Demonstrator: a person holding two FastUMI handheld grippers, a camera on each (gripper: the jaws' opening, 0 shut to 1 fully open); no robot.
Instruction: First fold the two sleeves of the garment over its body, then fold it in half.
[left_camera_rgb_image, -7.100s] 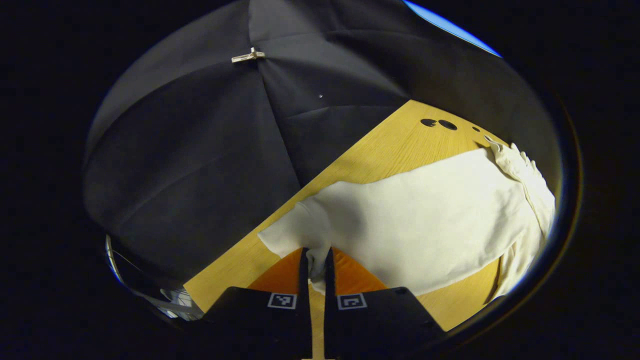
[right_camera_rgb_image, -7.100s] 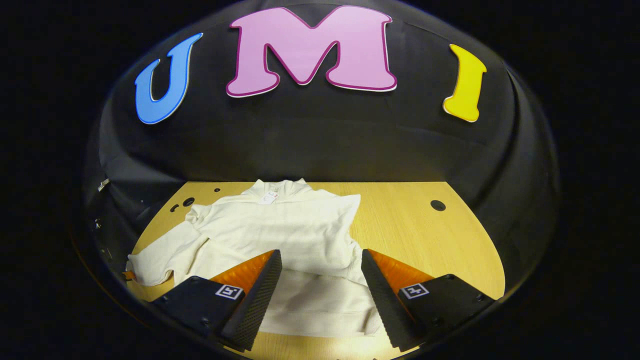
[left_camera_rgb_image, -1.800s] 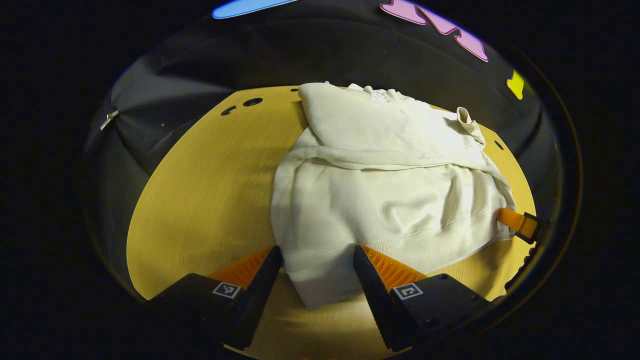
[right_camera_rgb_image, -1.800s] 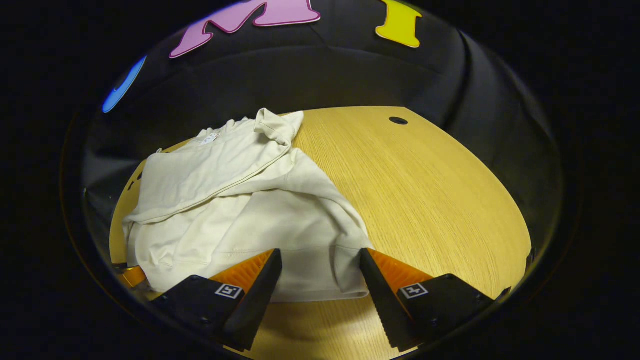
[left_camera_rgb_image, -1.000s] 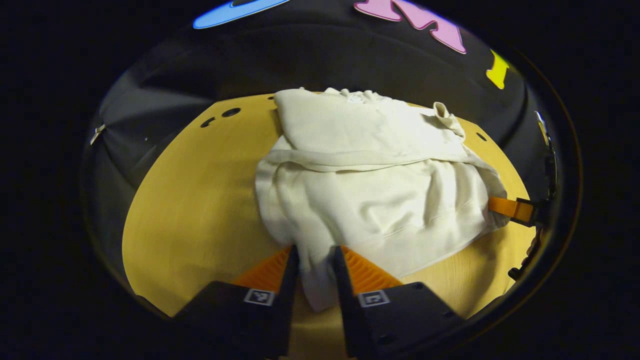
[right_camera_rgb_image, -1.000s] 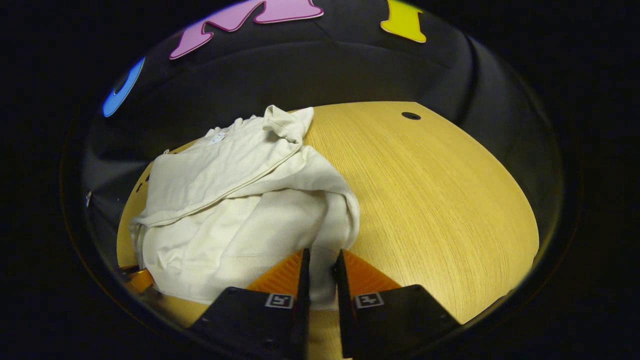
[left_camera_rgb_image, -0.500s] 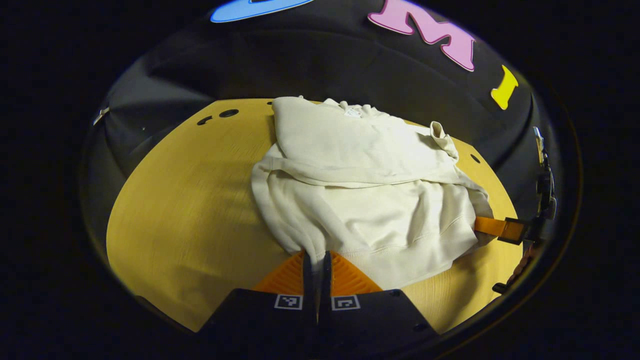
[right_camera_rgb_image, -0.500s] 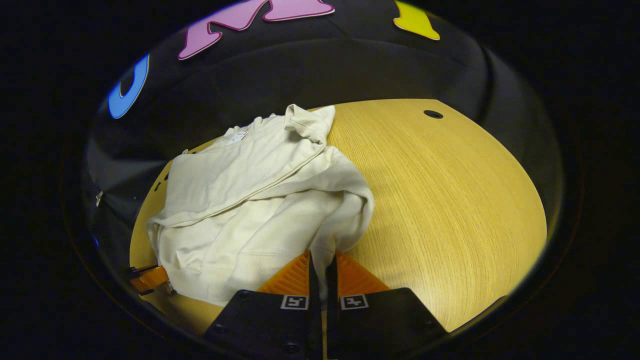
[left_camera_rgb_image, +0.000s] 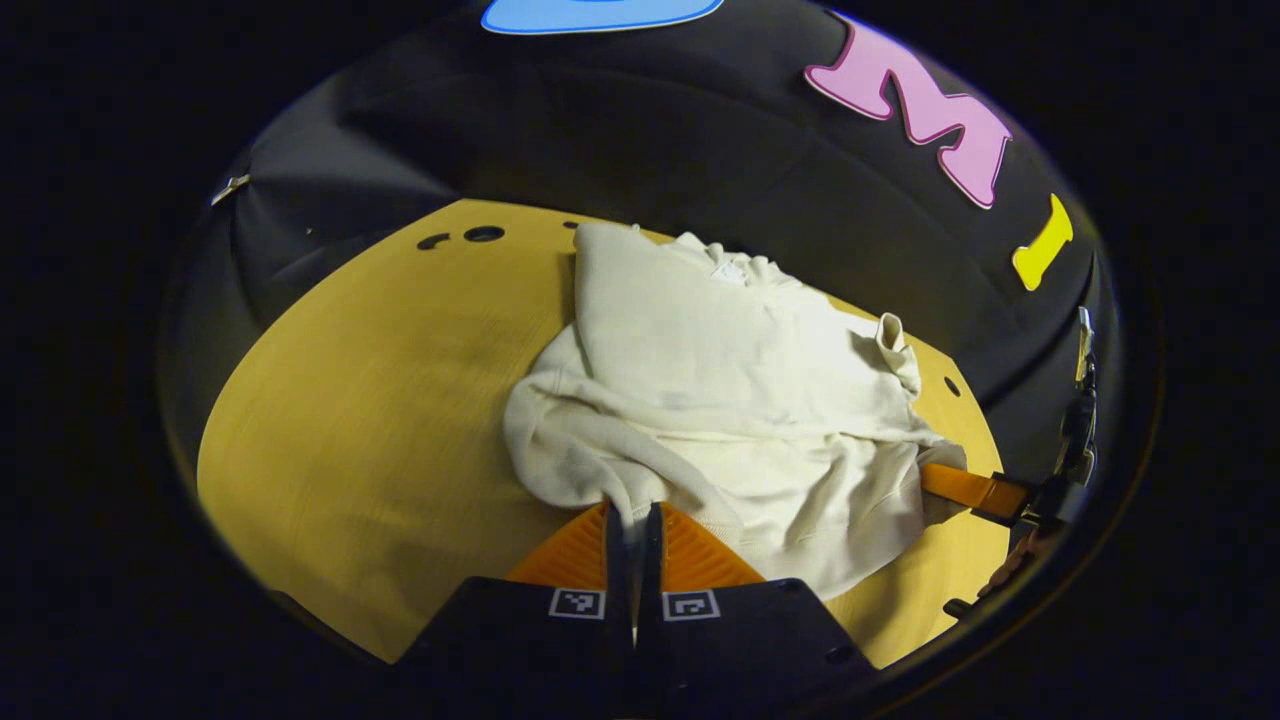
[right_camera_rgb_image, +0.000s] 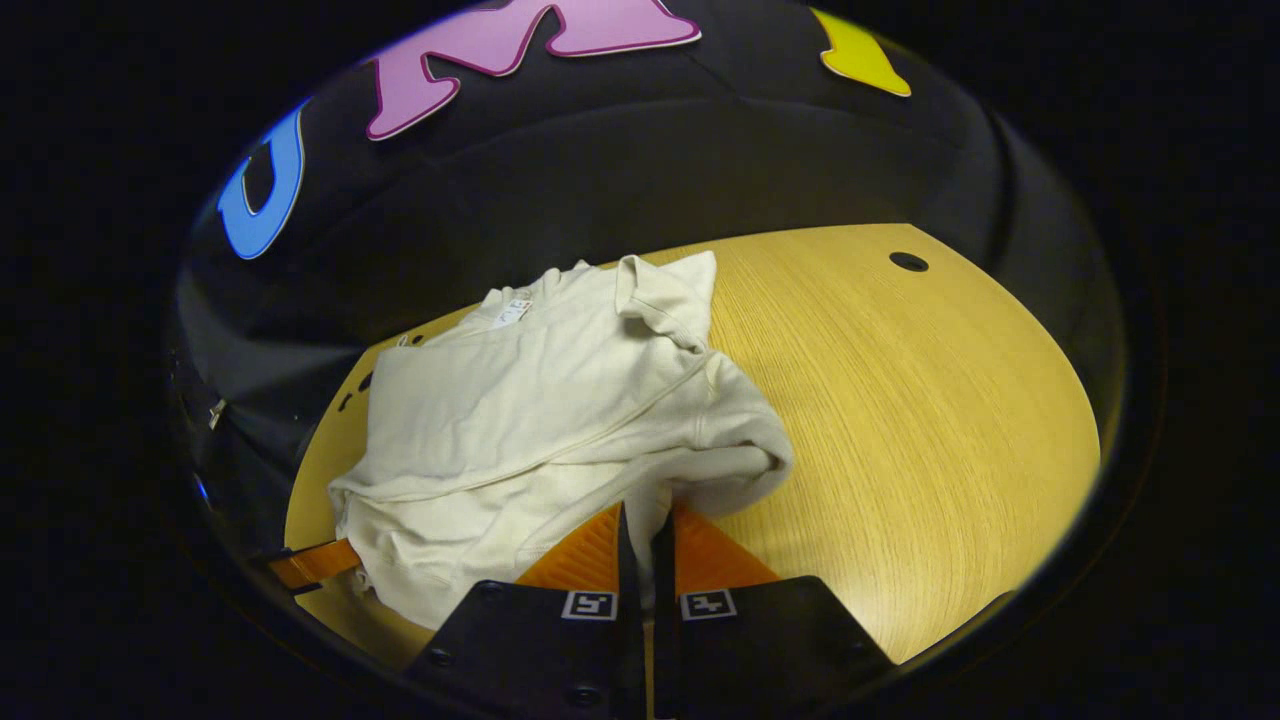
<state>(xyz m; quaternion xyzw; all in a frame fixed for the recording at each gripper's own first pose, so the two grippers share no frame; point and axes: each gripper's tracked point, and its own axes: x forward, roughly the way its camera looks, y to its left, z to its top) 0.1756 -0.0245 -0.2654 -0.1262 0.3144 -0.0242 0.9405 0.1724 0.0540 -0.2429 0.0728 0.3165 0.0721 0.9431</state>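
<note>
Both sleeves look already laid over the cream sweatshirt (left_camera_rgb_image: 720, 400), which lies on the wooden table (left_camera_rgb_image: 350, 400), so the half-fold is in hand. The left gripper (left_camera_rgb_image: 632, 520) and right gripper (right_camera_rgb_image: 645, 525) each clamp a hem corner at 6 o'clock. Next, both should probably carry the hem toward the collar (right_camera_rgb_image: 510, 305) at 11 o'clock, evenly.

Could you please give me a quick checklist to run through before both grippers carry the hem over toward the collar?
1. Left gripper shut on the garment hem corner: ok.
2. Right gripper shut on the opposite hem corner: ok.
3. Both sleeves folded over the body: ok, though one cuff sticks up near the collar.
4. Hem edge taut between the grippers: not ok, it sags and bunches.
5. Table beside the garment free of obstacles: ok.
6. Both fabric layers caught in each grip: cannot tell.
</note>
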